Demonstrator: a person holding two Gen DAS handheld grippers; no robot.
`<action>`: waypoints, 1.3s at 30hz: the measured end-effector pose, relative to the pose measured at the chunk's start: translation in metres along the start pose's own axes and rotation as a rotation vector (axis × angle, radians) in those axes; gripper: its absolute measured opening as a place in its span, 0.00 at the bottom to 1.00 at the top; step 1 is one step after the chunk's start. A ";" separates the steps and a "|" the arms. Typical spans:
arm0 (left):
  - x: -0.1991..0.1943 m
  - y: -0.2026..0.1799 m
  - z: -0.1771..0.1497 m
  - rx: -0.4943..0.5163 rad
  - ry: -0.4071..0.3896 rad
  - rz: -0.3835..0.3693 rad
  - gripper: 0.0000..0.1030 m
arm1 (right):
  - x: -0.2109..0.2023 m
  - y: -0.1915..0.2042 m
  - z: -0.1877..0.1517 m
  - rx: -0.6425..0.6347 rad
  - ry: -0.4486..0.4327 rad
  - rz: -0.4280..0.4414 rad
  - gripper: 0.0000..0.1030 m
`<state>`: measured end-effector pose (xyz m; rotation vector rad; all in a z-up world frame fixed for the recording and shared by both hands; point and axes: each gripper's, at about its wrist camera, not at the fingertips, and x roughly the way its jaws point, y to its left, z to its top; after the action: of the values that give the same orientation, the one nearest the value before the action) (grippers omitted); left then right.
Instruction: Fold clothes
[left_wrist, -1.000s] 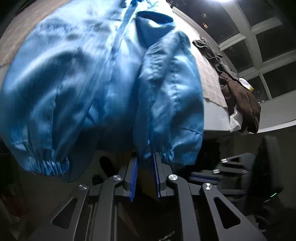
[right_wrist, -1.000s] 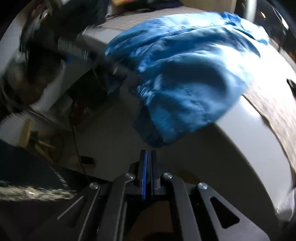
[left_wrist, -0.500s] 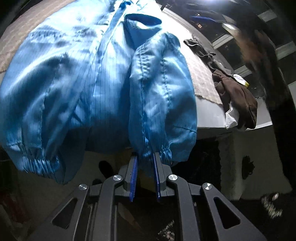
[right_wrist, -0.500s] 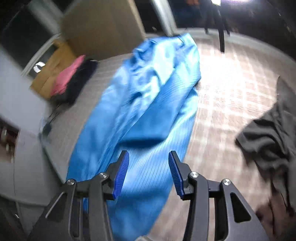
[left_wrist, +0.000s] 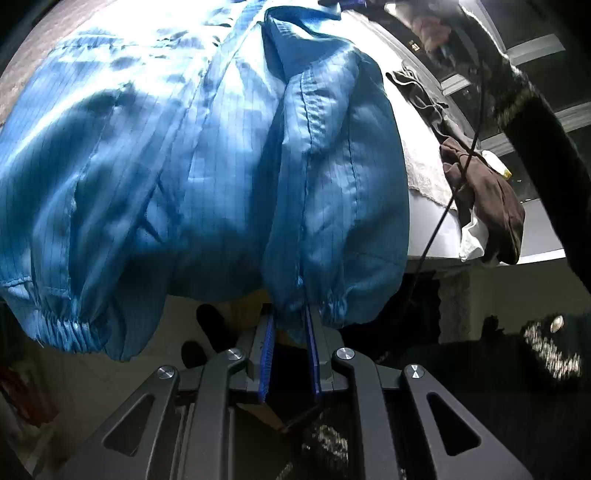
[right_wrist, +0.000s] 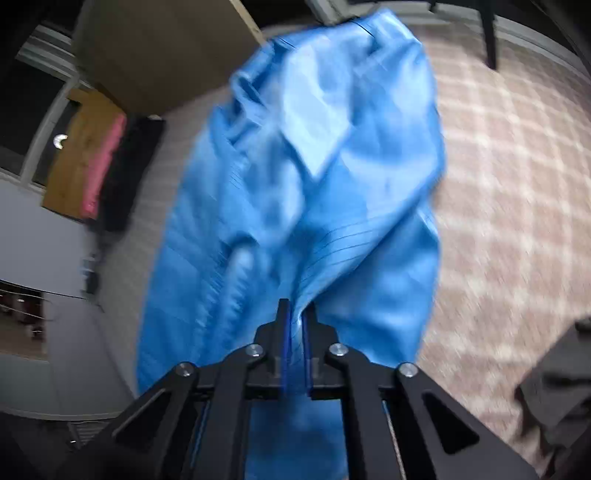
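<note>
Left wrist view: left gripper clamped on the elastic cuff of the blue jacket, w/ the sleeve folded over the jacket's front. Jacket lies spread on the surface, its lower part hanging over the near edge. A brown garment sits at the surface's right edge, apart from the jacket.

Right wrist view: blurred. Right gripper closed on a fold of the blue jacket, fabric pinched btw. the pads. Jacket stretches away over a checked cloth covering the surface. A dark grey garment lies at the right.
</note>
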<state>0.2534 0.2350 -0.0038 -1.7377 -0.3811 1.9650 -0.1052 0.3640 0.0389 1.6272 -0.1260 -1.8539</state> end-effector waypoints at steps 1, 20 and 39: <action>0.000 0.001 0.000 -0.006 -0.001 0.002 0.13 | -0.003 0.003 0.007 0.000 -0.008 -0.006 0.03; -0.021 0.034 -0.004 -0.190 -0.091 0.006 0.14 | 0.017 0.056 0.072 -0.280 -0.072 -0.311 0.17; -0.013 -0.030 0.061 -0.002 -0.146 0.050 0.37 | -0.008 -0.006 0.023 -0.288 -0.140 -0.281 0.17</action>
<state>0.1998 0.2594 0.0319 -1.6243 -0.3937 2.1349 -0.1283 0.3655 0.0482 1.3702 0.3114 -2.0845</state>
